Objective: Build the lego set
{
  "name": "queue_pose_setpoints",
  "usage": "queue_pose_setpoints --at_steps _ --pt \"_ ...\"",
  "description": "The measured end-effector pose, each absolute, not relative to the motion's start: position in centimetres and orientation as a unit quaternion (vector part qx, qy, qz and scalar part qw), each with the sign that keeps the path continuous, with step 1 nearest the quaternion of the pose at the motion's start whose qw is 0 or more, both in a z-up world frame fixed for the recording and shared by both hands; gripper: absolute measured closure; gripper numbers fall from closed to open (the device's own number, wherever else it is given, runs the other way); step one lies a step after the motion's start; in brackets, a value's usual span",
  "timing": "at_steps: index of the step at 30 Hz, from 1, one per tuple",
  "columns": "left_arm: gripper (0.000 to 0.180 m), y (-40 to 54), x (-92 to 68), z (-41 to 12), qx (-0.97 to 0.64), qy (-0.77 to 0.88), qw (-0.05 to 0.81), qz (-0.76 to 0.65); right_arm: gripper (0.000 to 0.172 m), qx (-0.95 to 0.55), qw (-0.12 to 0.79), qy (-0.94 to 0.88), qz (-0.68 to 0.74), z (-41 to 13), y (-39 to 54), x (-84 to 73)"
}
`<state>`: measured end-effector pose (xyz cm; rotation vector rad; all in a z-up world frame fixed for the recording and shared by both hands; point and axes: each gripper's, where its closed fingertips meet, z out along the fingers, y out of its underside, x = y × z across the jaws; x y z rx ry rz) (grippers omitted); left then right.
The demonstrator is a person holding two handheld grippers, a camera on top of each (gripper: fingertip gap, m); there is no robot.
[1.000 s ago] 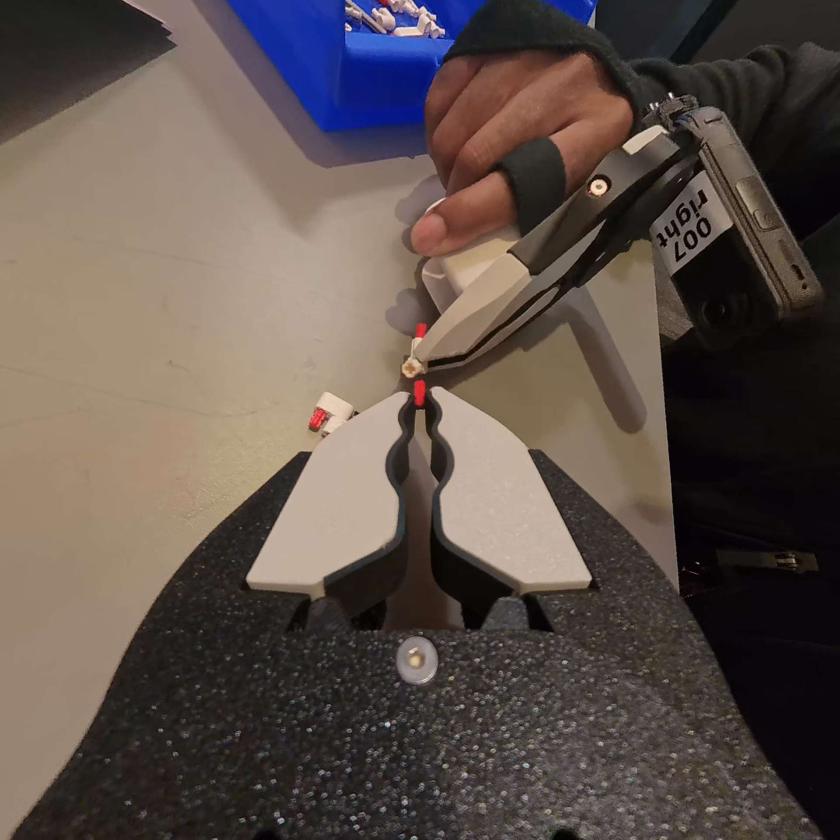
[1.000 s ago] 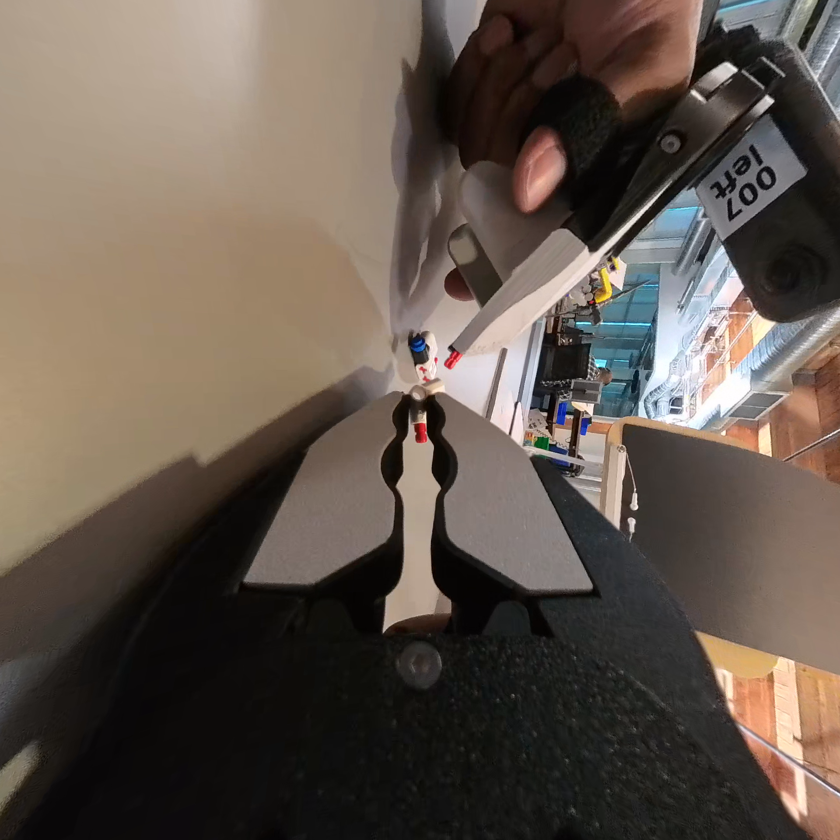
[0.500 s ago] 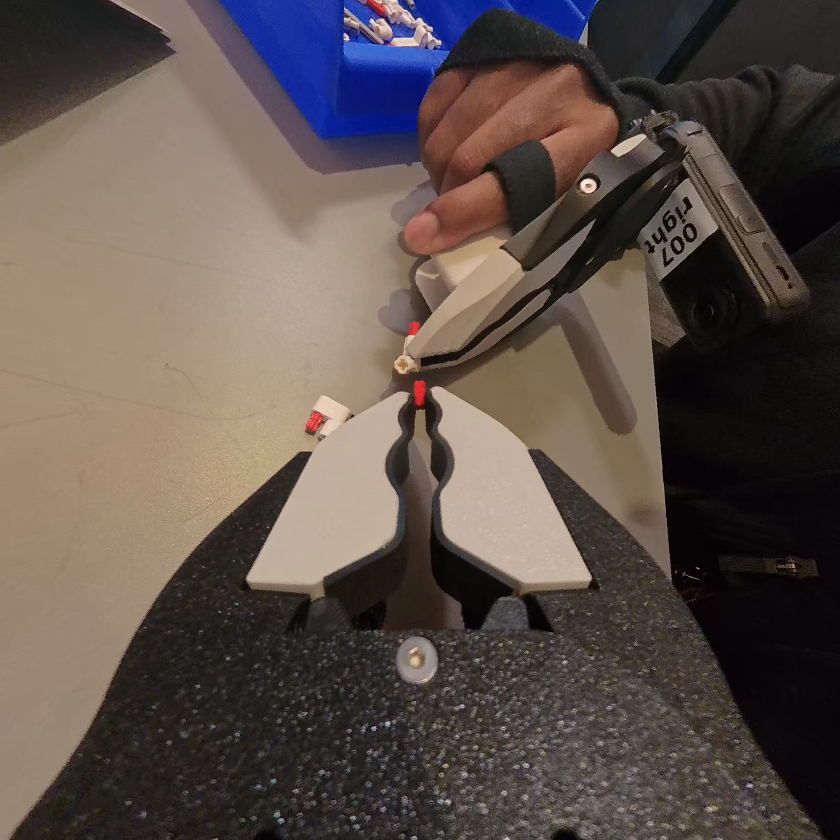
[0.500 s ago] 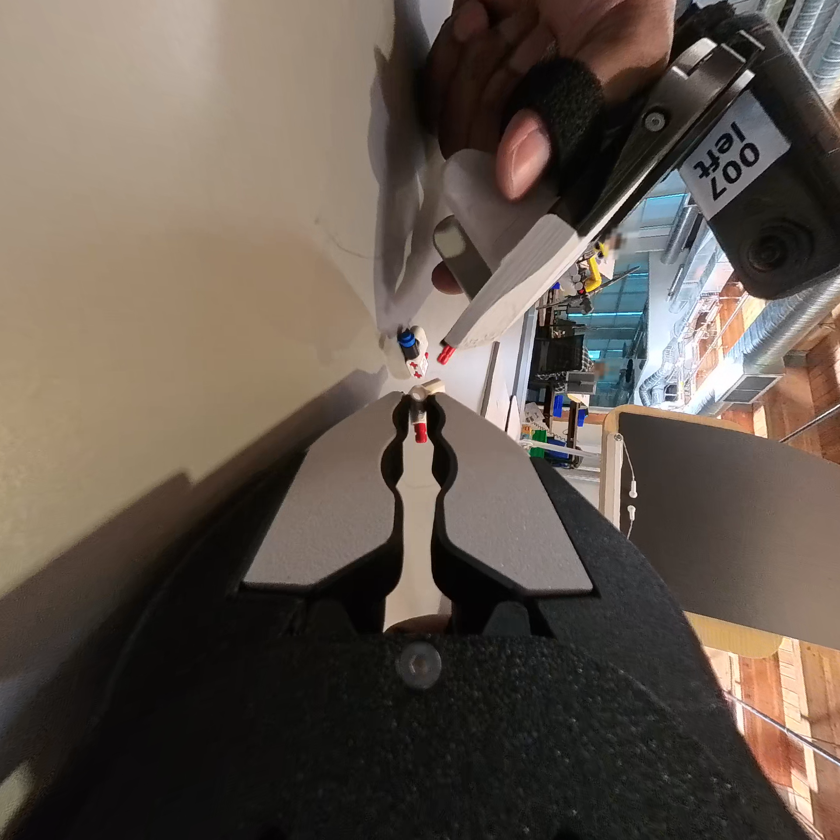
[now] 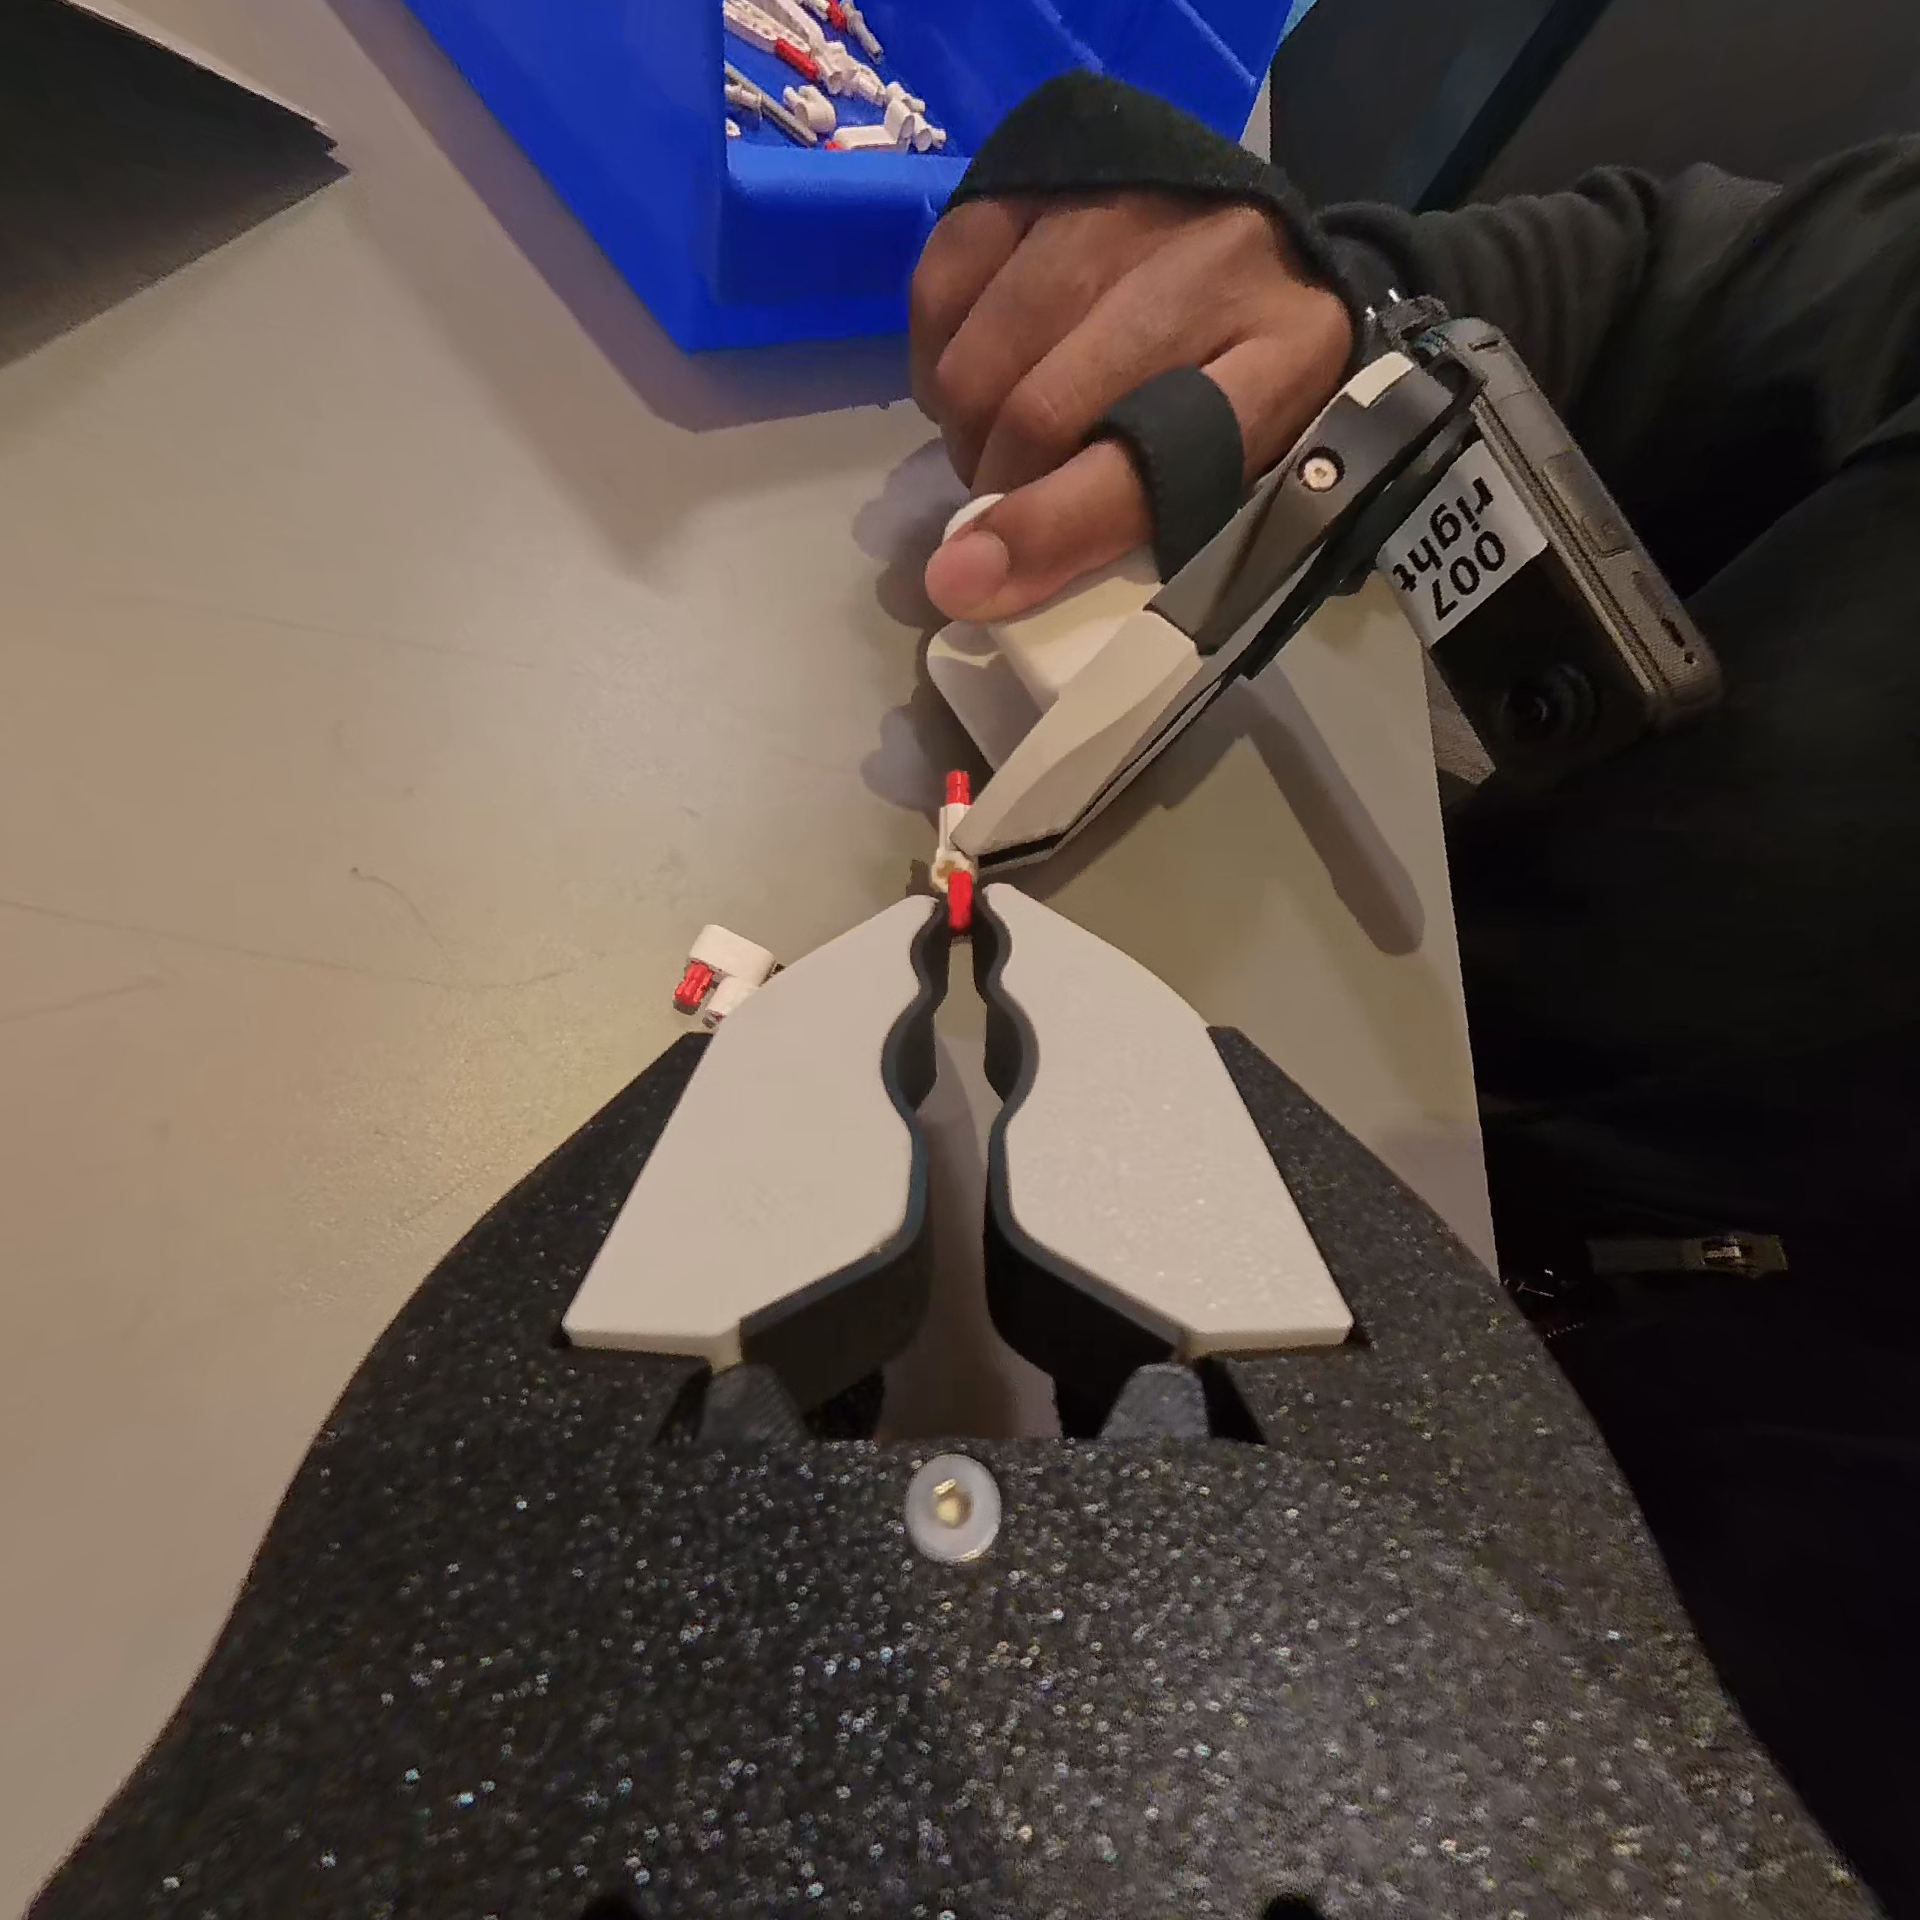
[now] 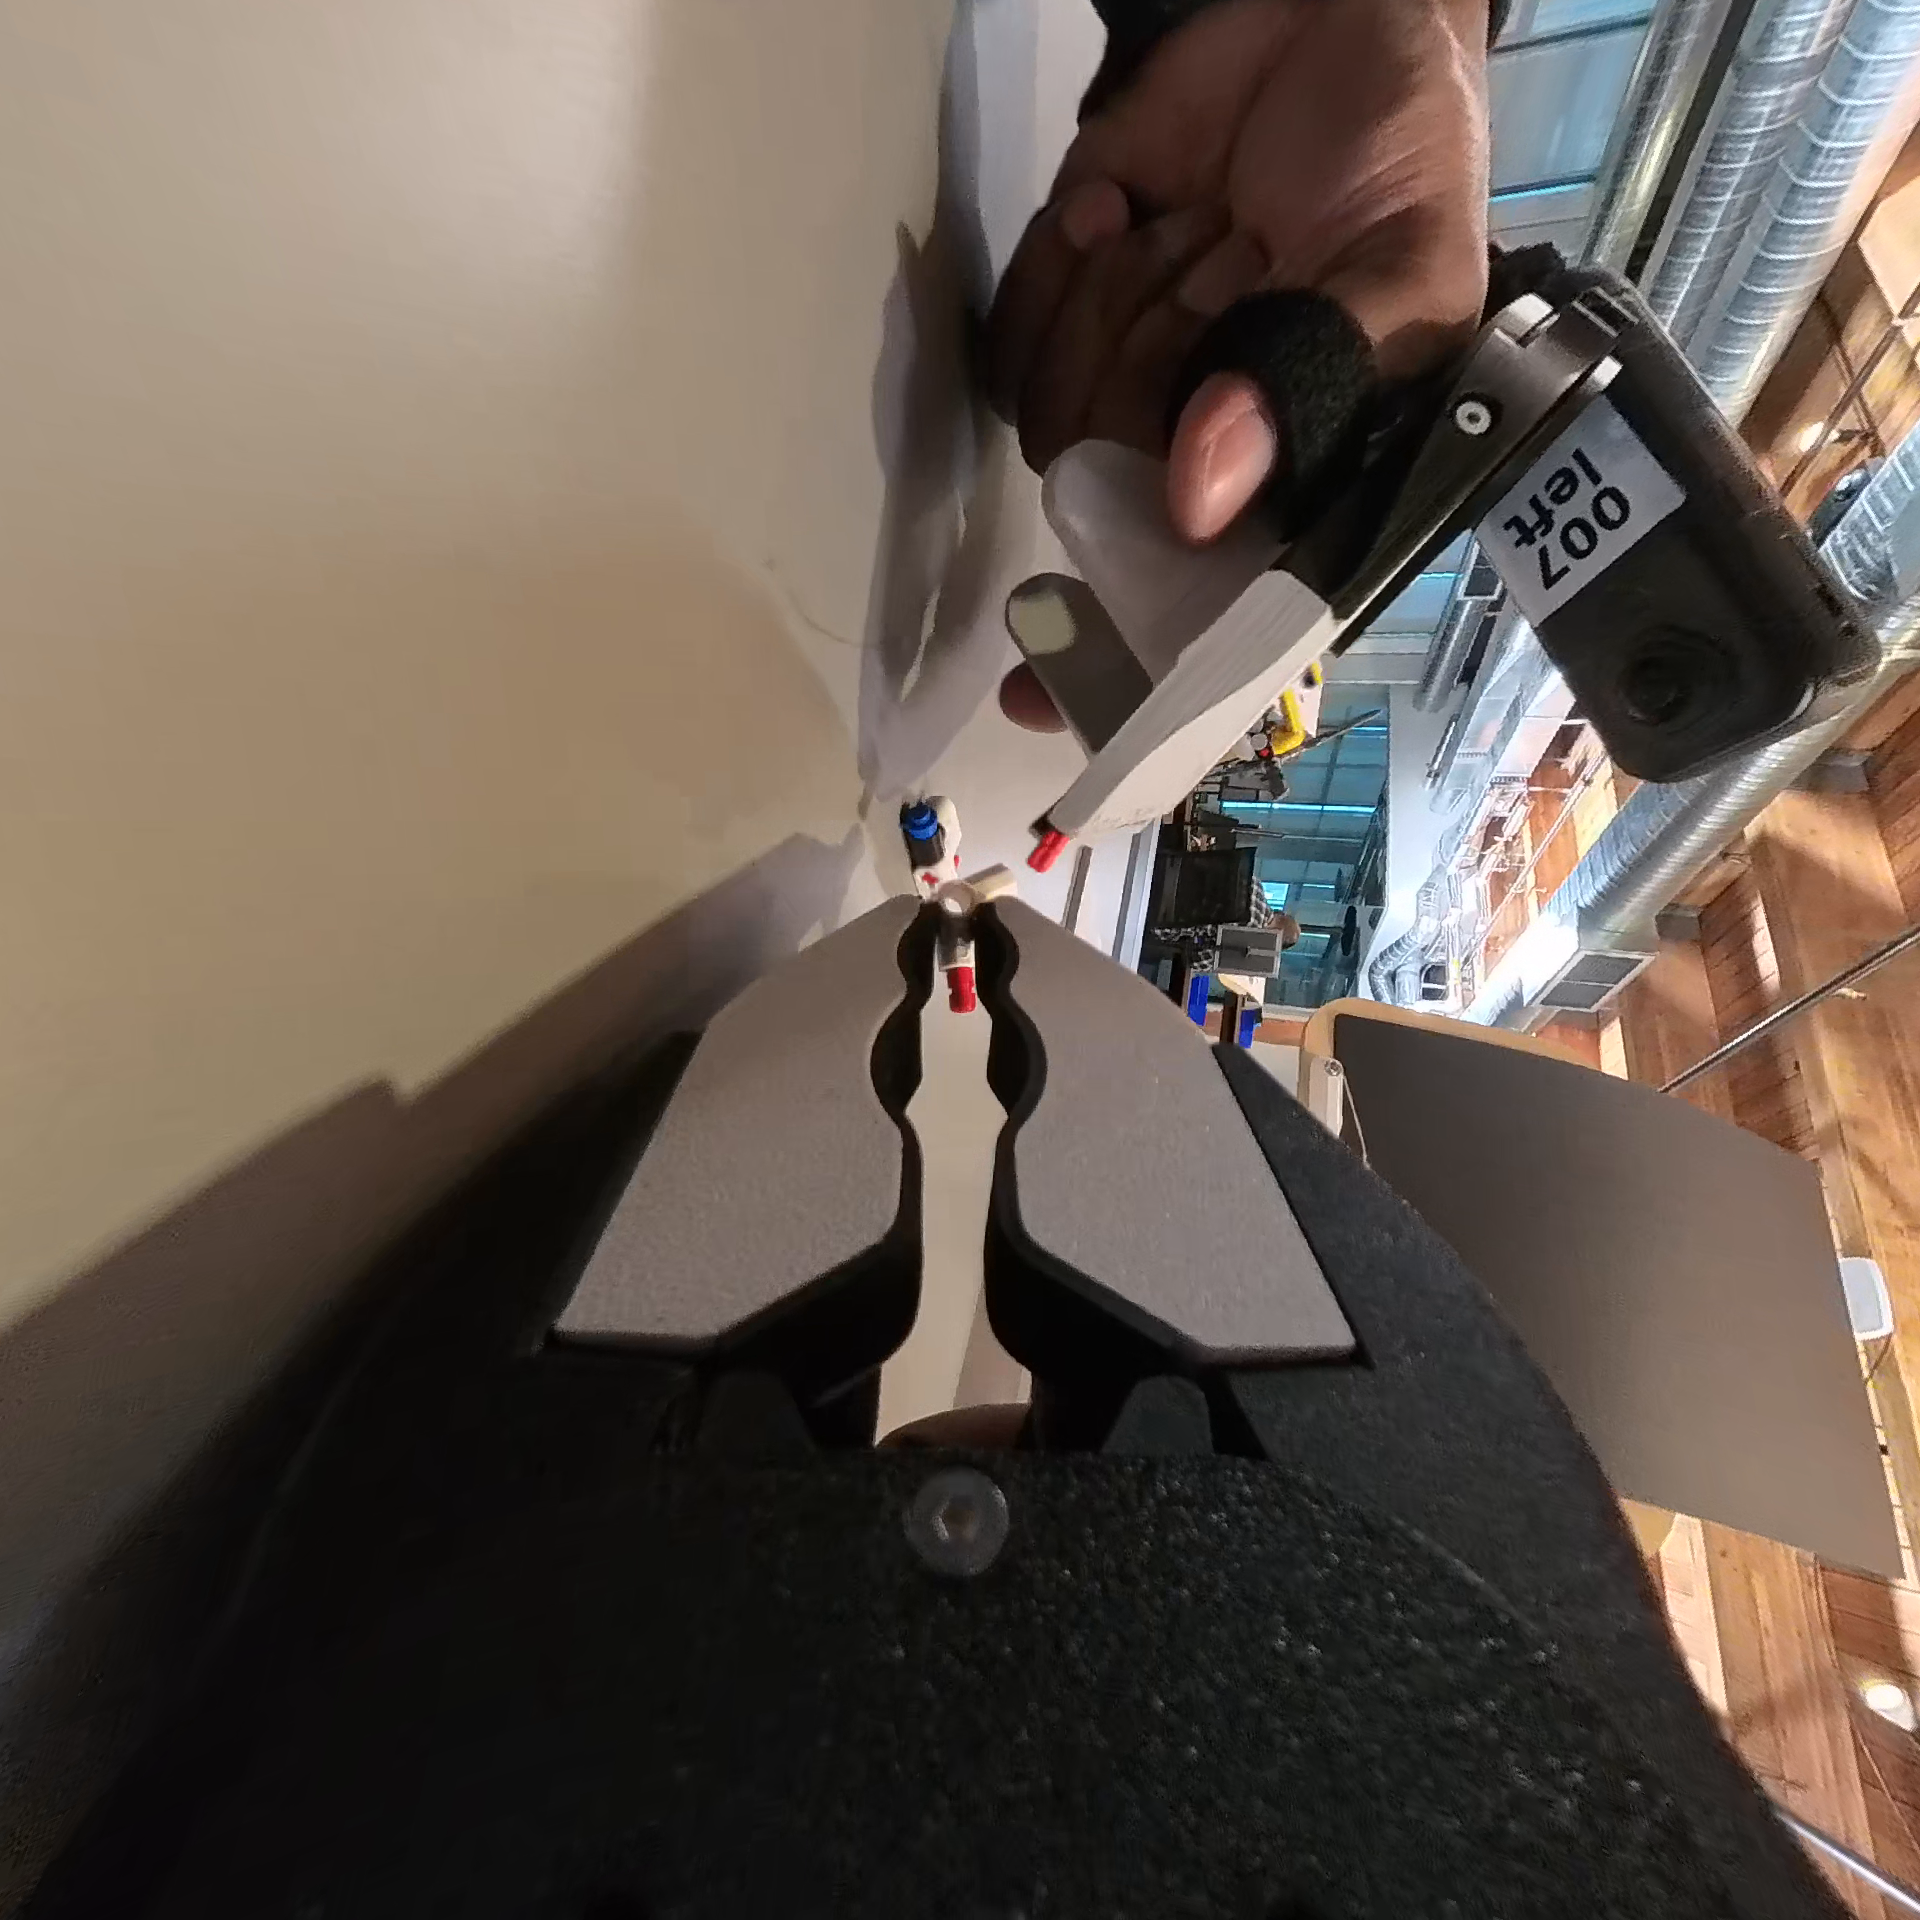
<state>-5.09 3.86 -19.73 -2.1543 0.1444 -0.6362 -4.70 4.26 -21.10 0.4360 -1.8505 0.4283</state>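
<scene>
L wrist view: my left gripper [image 5: 957, 914] has its tips clamped on a small red pin [image 5: 957, 902], pads pressing both sides, pin sticking out past the tips. Just beyond it my right gripper [image 5: 971, 850] comes in from the far right, my right hand [image 5: 1101, 343] on its handle, tips closed on a small white connector piece [image 5: 948, 844] w/ a red pin end poking up at its far side. The red pin's free end sits right at the connector, touching or nearly so; can't tell if it's seated. On the beige table [image 5: 312, 675], just left of my left finger, lies a loose white piece w/ a red end [image 5: 717, 966]. Far side: blue bin [image 5: 644, 156] w/ many small white and red parts inside. Dark sheet at far left corner.

R wrist view (cam rolled, table runs up the left side): right gripper [image 6: 954, 920] clamped on the white connector [image 6: 961, 904], pads against it, a white stub w/ red pin end hanging back between the fingers, another stub pointing right. Left gripper [image 6: 1055, 836] comes down from upper right, my left hand [image 6: 1247, 239] on it, red pin [image 6: 1044, 850] at its tip, near the connector's right stub; from here a small gap shows. A white piece w/ blue cap [image 6: 928, 836] lies on the table just beyond my tips. Grey chair back at right.
</scene>
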Motion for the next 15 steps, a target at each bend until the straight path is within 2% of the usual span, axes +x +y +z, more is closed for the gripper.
queue_pose_setpoints --at_steps 15 --pt "0.177 2.9 -4.0 -20.5 -0.876 0.101 0.378 -0.281 0.165 0.234 0.559 -0.775 0.177 -21.6 3.2 -3.8"
